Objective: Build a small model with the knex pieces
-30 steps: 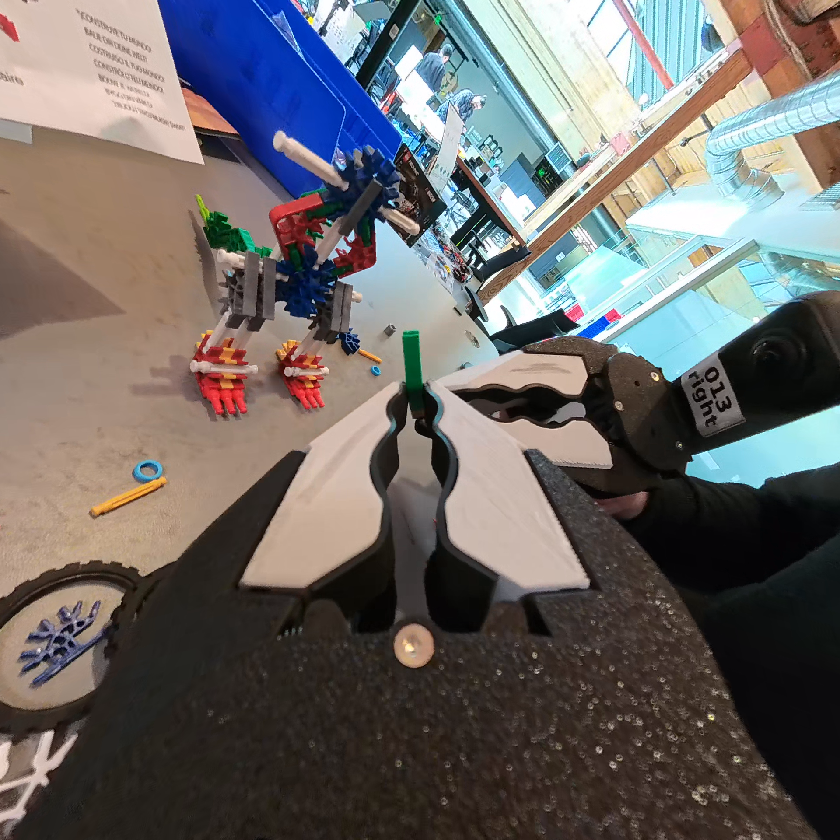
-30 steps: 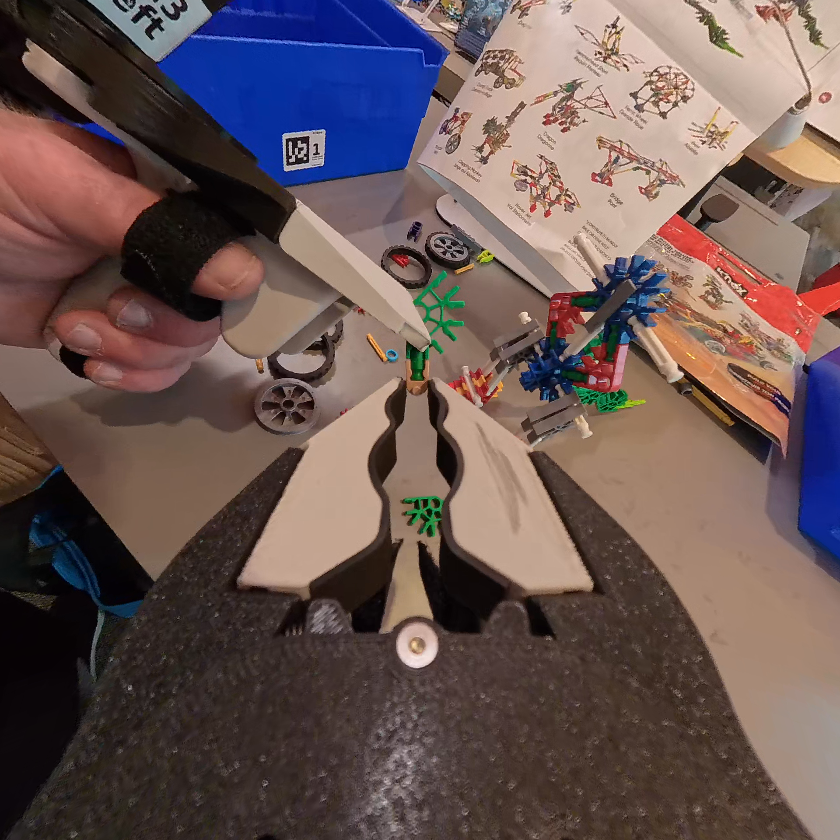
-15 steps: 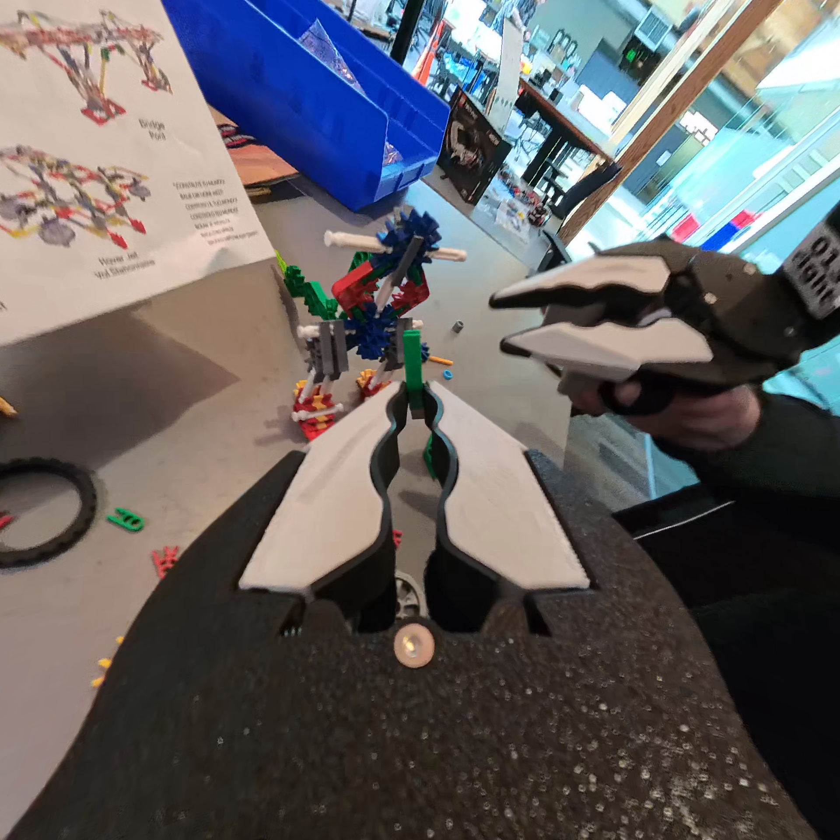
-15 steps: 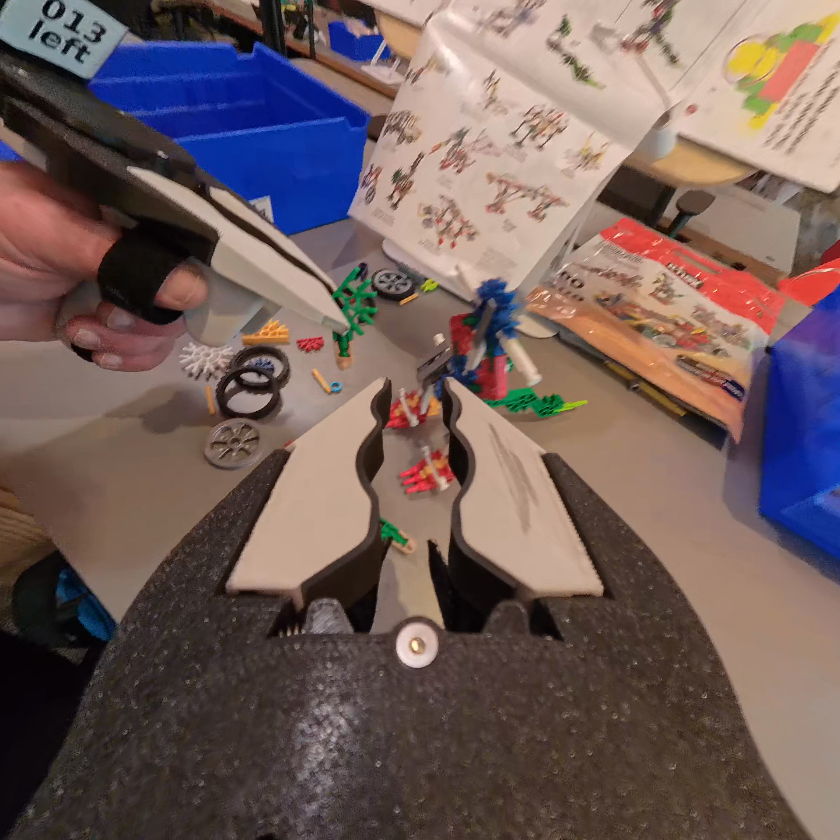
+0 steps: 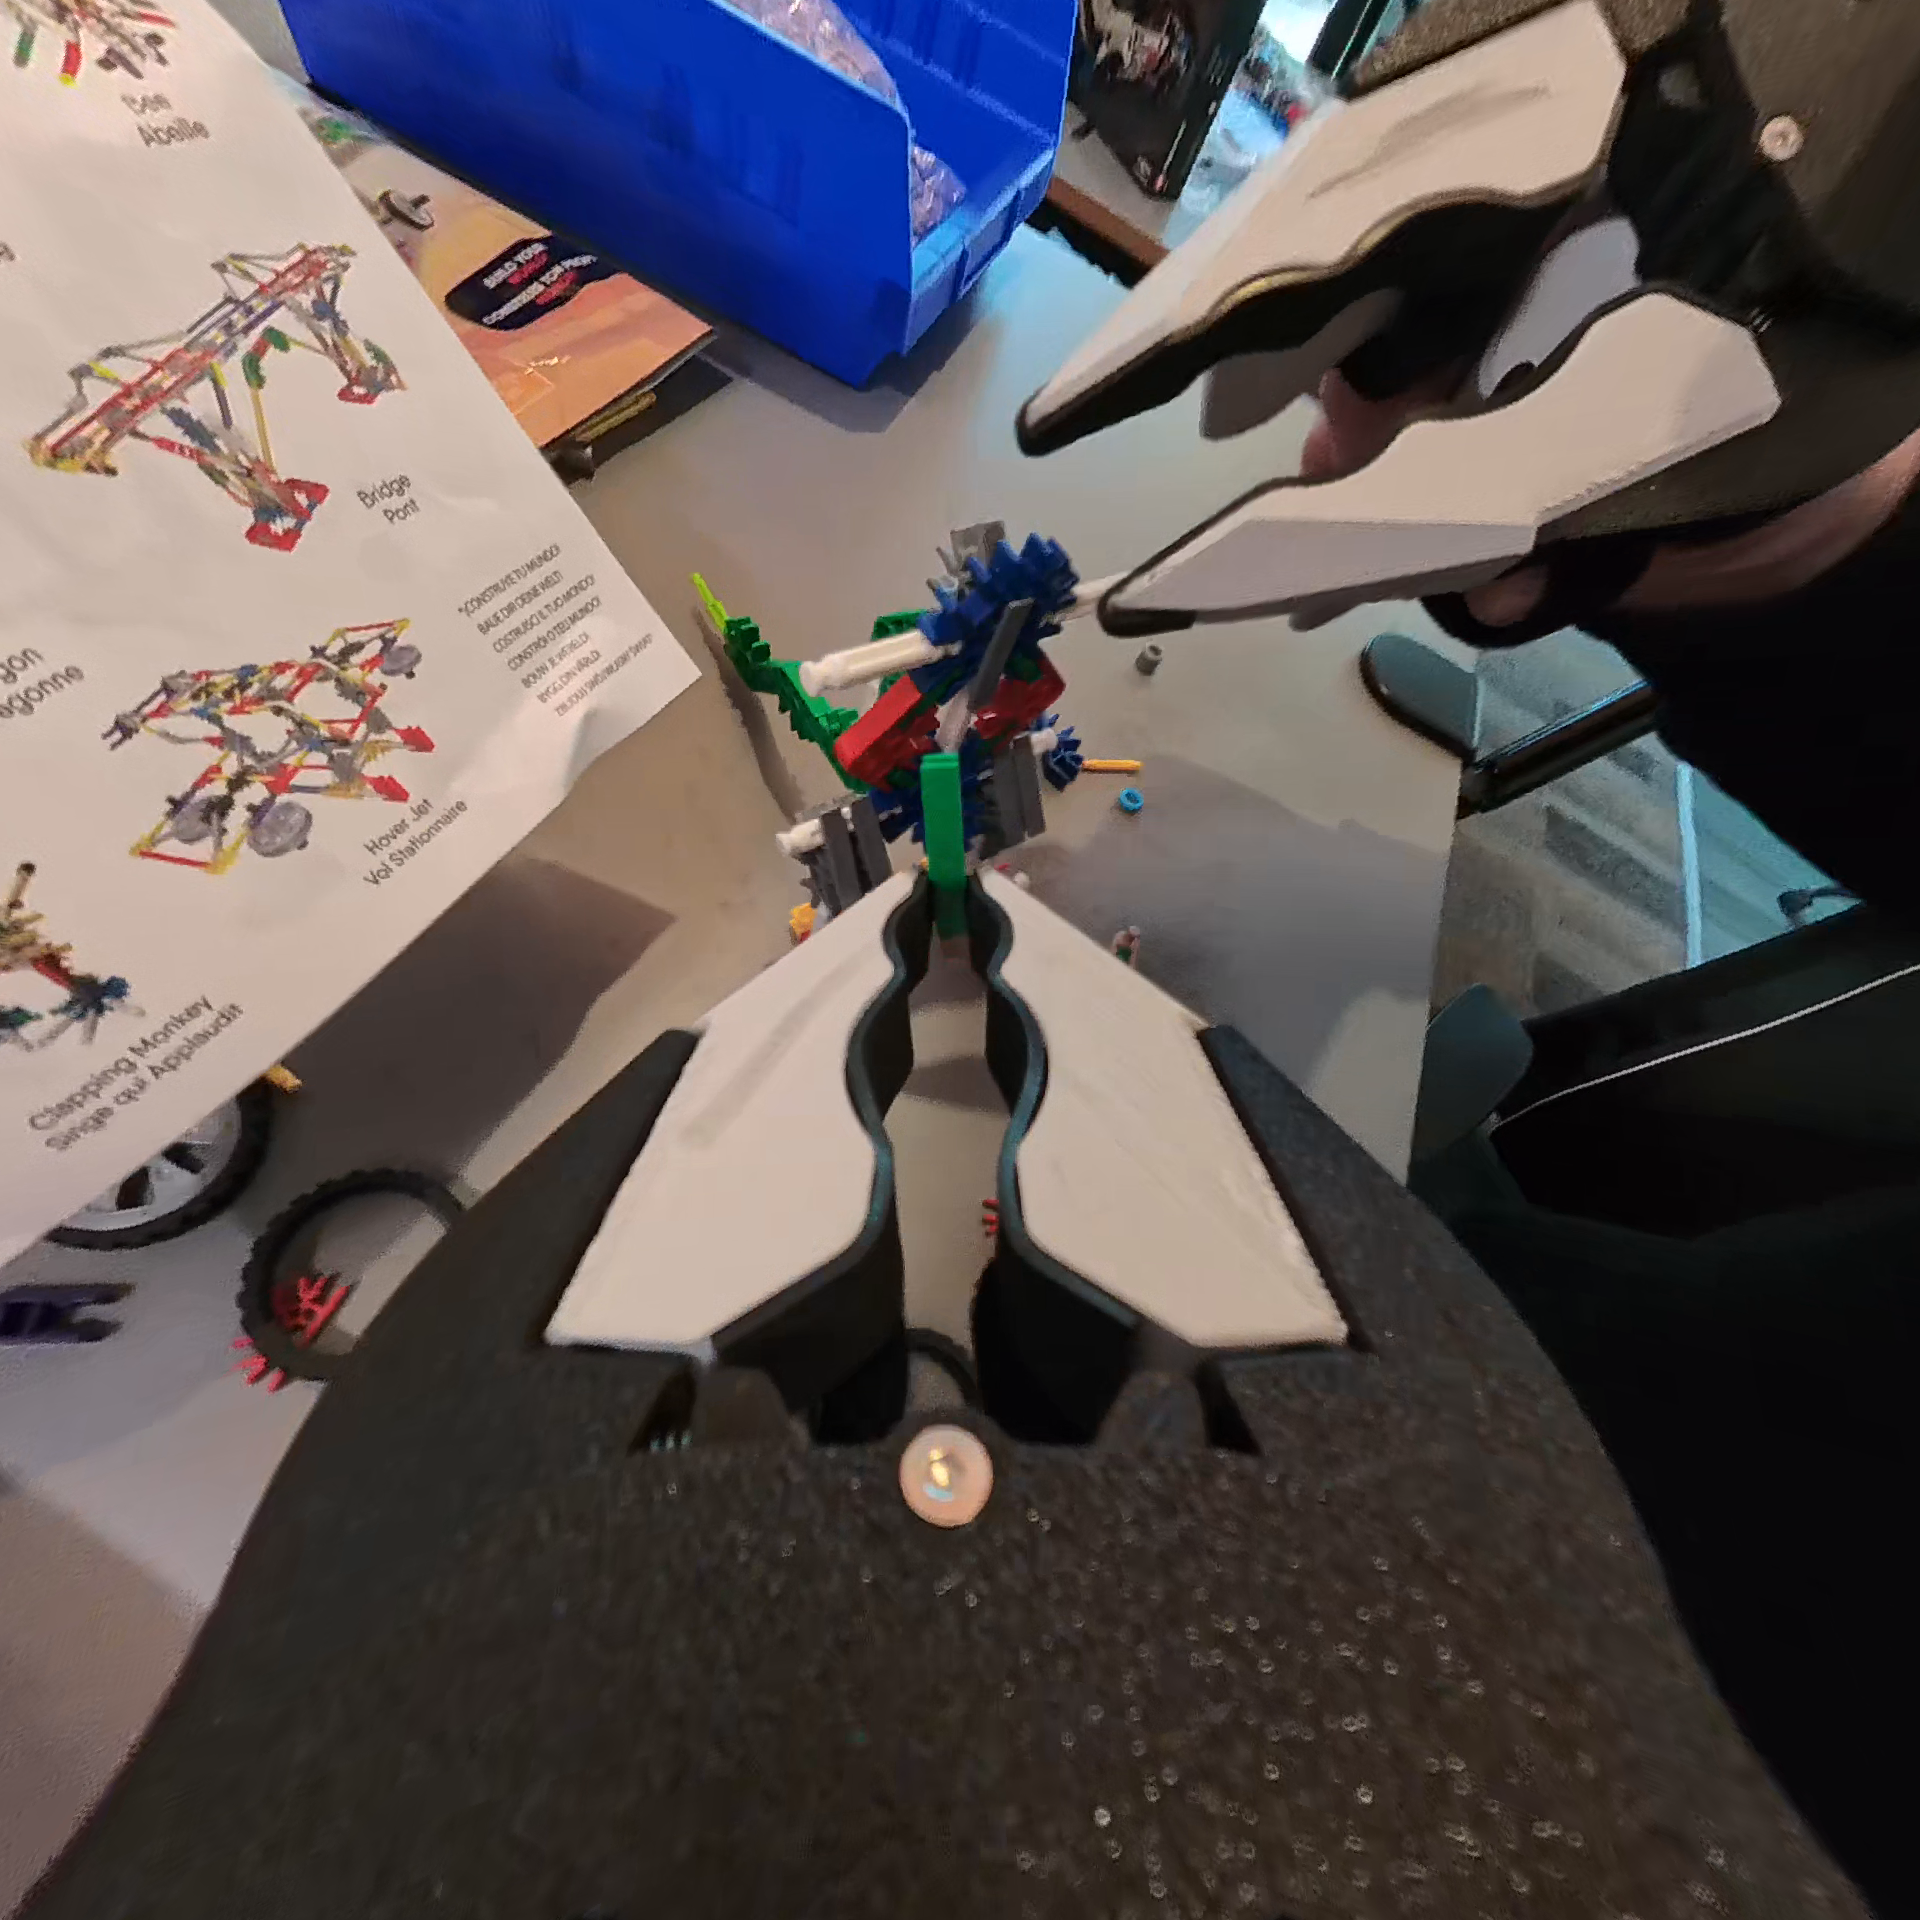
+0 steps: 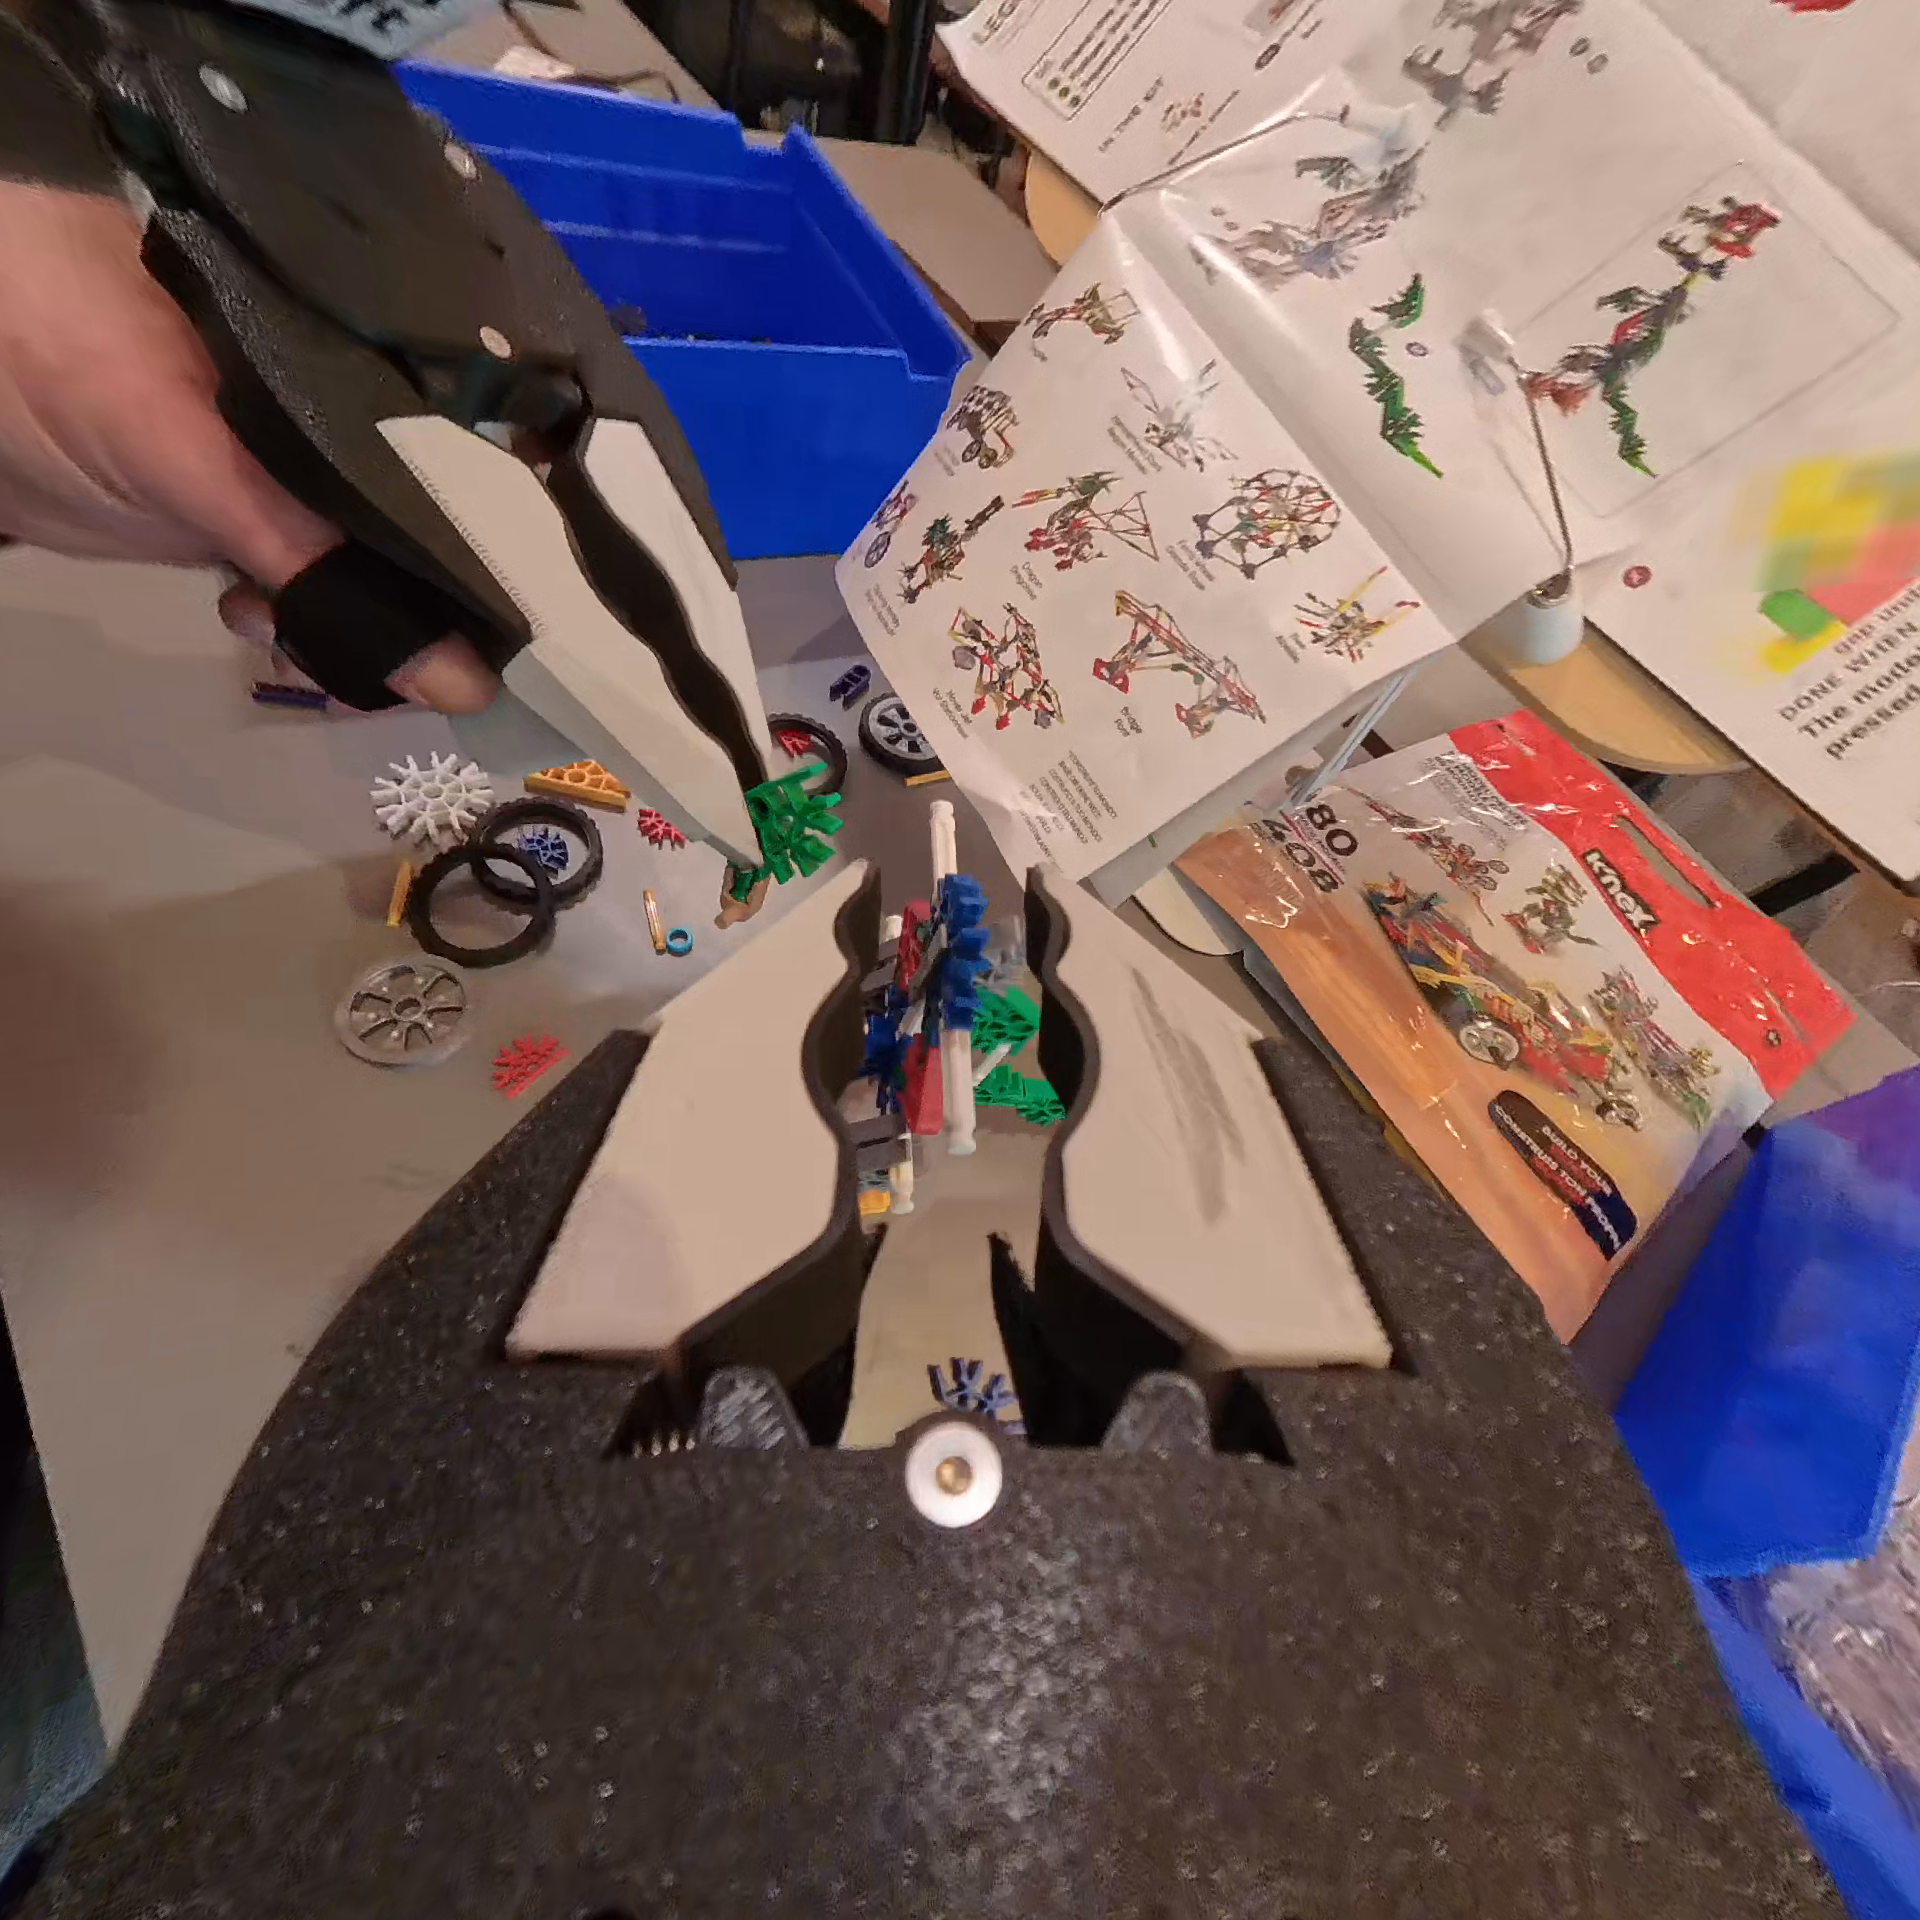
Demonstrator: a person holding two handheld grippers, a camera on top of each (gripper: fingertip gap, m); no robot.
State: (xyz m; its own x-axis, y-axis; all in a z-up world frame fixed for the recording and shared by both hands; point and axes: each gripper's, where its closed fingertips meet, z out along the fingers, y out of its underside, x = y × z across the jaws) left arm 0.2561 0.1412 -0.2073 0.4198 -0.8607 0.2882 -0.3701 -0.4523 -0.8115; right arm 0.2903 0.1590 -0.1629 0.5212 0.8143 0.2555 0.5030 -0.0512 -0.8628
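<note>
My left gripper (image 5: 943,883) is shut on a green rod piece (image 5: 940,821) that sticks out past its tips. In the right wrist view the left gripper (image 6: 753,836) comes in from the upper left, and the green piece (image 6: 792,826) shows a fan-shaped connector and a tan end. A small toy model (image 5: 935,707) of blue, red, green, grey and white parts stands on the grey table just beyond the left tips. My right gripper (image 6: 948,878) is open and empty, its fingers on either side of the model (image 6: 935,1023) from above. It also shows in the left wrist view (image 5: 1065,528).
An instruction sheet (image 6: 1143,571) stands behind the model. A blue bin (image 6: 748,343) is at the back, another (image 6: 1787,1351) at the right. A printed bag (image 6: 1507,987) lies on the right. Black tyres (image 6: 509,873), a wheel hub (image 6: 400,1010) and loose connectors lie on the left. My right fingertips sit around 6 centimetres from my left ones. Between my left fingertips and the wheel hub (image 6: 400,1010) there is roughly 15 centimetres.
My right gripper let go of the green piece's tan end, opened wide and moved over the model. My left gripper carried the green piece closer to the model.
</note>
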